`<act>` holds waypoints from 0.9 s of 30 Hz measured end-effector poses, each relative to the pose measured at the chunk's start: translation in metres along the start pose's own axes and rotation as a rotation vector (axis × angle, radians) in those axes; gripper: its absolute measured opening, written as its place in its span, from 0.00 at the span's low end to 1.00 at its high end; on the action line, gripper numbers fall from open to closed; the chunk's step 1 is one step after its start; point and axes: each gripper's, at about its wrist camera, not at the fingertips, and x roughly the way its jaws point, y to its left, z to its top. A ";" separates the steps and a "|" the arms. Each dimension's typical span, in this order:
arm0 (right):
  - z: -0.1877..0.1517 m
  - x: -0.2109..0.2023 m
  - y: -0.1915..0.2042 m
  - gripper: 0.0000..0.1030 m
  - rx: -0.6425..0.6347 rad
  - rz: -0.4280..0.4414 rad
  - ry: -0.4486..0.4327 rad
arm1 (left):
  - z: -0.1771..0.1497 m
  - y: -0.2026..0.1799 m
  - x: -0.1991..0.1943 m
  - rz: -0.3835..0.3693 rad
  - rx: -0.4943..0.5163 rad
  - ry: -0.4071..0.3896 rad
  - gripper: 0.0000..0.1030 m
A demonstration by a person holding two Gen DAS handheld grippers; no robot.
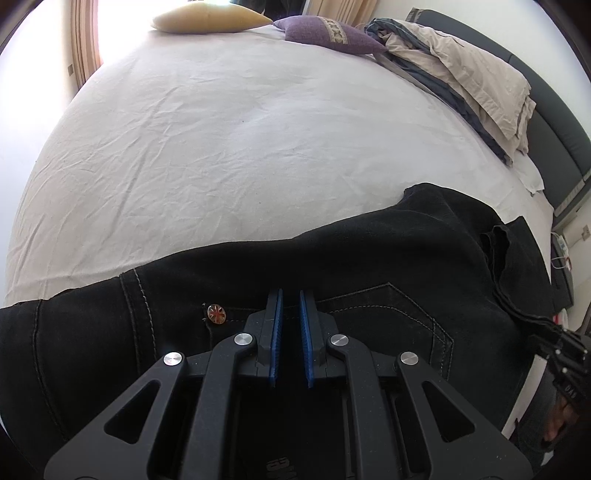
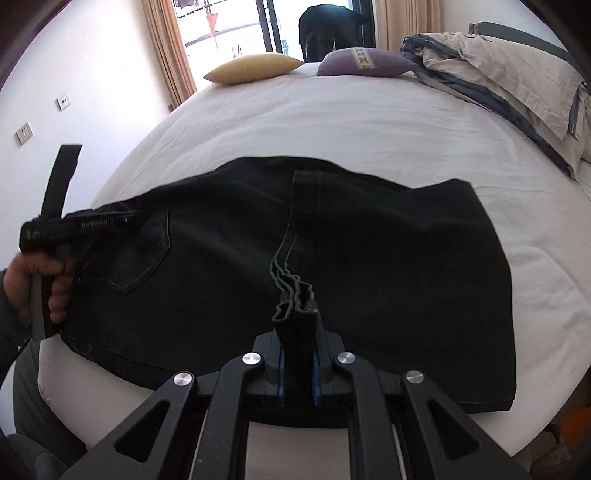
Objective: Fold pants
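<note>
pants (image 2: 369, 258): black jeans, flat across the near part of the bed (image 2: 332, 122), folded over so one layer lies on another; fold edge toward the headboard (image 1: 554, 122) side, back pocket toward the other end
hems: bunched leg hems (image 2: 291, 295) lifted off the pants, a strip of leg rising from mid-pants to the right gripper
right gripper (image 2: 297, 354): clamped on the leg hems, dark cloth fills the gap between the blue pads (image 2: 280, 384); sits at the near edge of the pants
left gripper (image 1: 291, 306): jaws nearly together, narrow slit between the blue pads, no cloth seen in the slit; tips down on the pants by the pocket seam
button (image 1: 216, 314): metal, red cross pattern, on the pants just left of the left gripper
left hand (image 2: 37, 288): wrapped round the gripper handle at the pocket end of the pants
pillows: yellow pillow (image 2: 255, 68) and purple pillow (image 2: 365, 62) at the far edge of the bed, well apart from the pants
bedding (image 2: 509, 85): beige and blue heap by the headboard, clear of the pants
person (image 2: 328, 31): dark figure beyond the bed, by the window
</note>
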 end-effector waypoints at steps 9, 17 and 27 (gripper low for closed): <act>-0.003 -0.020 -0.004 0.11 0.035 -0.003 -0.085 | 0.008 -0.050 -0.041 -0.140 -0.113 -0.022 0.99; 0.002 -0.049 0.027 0.12 -0.049 -0.008 -0.170 | 0.000 -0.110 0.005 -0.394 -0.183 0.171 1.00; -0.001 -0.052 0.073 0.12 -0.166 0.015 -0.151 | 0.007 -0.113 0.023 -0.544 -0.276 0.211 0.79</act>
